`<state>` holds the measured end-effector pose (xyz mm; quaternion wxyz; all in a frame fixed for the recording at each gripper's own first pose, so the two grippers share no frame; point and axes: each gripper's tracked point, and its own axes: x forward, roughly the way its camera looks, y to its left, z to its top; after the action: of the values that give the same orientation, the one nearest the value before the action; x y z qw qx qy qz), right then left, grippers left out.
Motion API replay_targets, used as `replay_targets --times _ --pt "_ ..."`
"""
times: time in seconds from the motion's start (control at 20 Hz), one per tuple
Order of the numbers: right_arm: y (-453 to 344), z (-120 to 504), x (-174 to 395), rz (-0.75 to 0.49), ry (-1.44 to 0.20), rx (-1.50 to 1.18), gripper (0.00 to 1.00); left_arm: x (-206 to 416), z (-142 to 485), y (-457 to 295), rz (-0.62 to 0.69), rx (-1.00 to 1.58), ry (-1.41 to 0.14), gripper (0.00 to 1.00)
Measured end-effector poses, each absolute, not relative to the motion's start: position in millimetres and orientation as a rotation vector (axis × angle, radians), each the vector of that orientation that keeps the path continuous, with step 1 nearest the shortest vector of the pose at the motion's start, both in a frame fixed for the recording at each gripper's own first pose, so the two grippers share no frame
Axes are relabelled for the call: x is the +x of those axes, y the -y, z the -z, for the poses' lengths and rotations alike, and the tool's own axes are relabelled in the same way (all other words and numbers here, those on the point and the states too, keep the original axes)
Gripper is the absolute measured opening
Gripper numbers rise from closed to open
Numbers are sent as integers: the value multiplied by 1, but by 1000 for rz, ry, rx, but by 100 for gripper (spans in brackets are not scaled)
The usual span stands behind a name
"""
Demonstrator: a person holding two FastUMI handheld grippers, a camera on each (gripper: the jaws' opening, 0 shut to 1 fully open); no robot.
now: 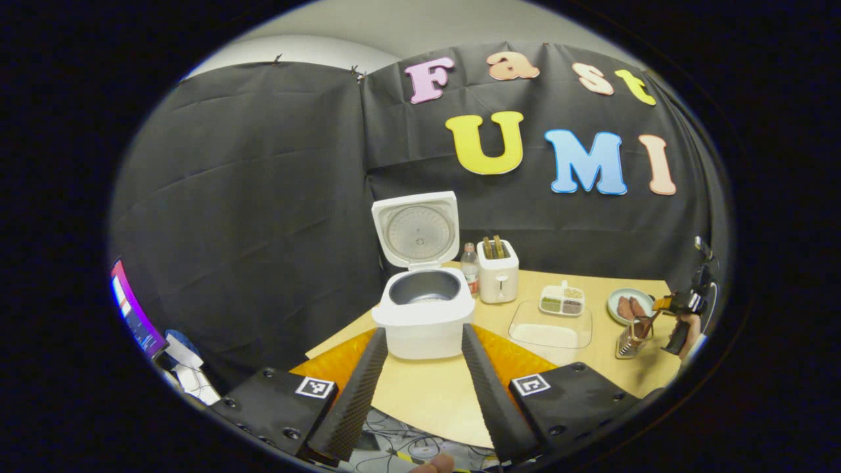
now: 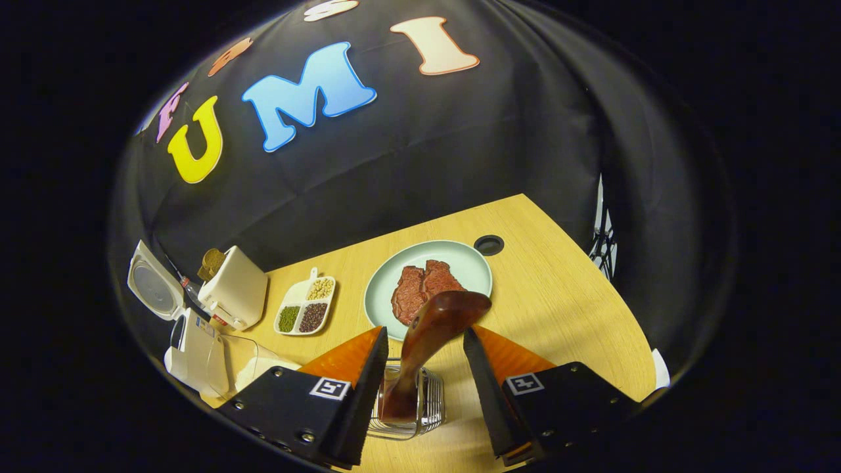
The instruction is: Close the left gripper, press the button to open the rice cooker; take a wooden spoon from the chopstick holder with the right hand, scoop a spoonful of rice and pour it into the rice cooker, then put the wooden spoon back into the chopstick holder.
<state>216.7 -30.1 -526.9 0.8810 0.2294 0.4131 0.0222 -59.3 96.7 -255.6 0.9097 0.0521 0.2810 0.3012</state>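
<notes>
The white rice cooker [image 1: 427, 328] stands with its lid [image 1: 415, 230] up and its grey inner pot showing. My left gripper [image 1: 424, 332] is open just in front of it, its fingers either side of the cooker's body without touching. At the table's right, a wire chopstick holder [image 2: 430, 410] holds the wooden spoon [image 2: 433, 322] upright. My right gripper [image 2: 425, 332] is open above the holder, with the spoon's handle between the fingers and untouched. From the left gripper view the right gripper [image 1: 686, 305] sits over the holder [image 1: 631, 341]. A clear rice container [image 1: 550, 328] lies right of the cooker.
A white toaster [image 1: 497, 270] and a small bottle [image 1: 469, 266] stand behind the cooker. A divided dish of beans [image 2: 305, 305] and a pale plate [image 2: 473, 263] with meat sit nearby. A round cable hole [image 2: 489, 244] is beyond the plate. A lit monitor [image 1: 135, 315] stands at far left.
</notes>
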Motion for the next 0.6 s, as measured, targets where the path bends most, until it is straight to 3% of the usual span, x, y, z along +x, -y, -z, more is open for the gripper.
replay_targets --times 0.05,0.1,0.2,0.3,0.4,0.6 --pt "30 528 221 -34 -854 484 71 -61 256 -96 -623 105 -581 83" --pt "38 530 221 8 -858 486 64 -61 255 -96 -625 102 -580 83" --pt "34 527 220 21 -871 515 34 -63 254 -95 -623 108 -580 83" --pt "33 525 221 29 -874 534 37 -64 256 -95 -625 113 -585 80" --pt "21 527 224 8 -886 588 23 -67 256 -95 -630 108 -585 80" --pt "17 522 223 -29 -879 594 17 -72 256 -95 -634 106 -585 84"
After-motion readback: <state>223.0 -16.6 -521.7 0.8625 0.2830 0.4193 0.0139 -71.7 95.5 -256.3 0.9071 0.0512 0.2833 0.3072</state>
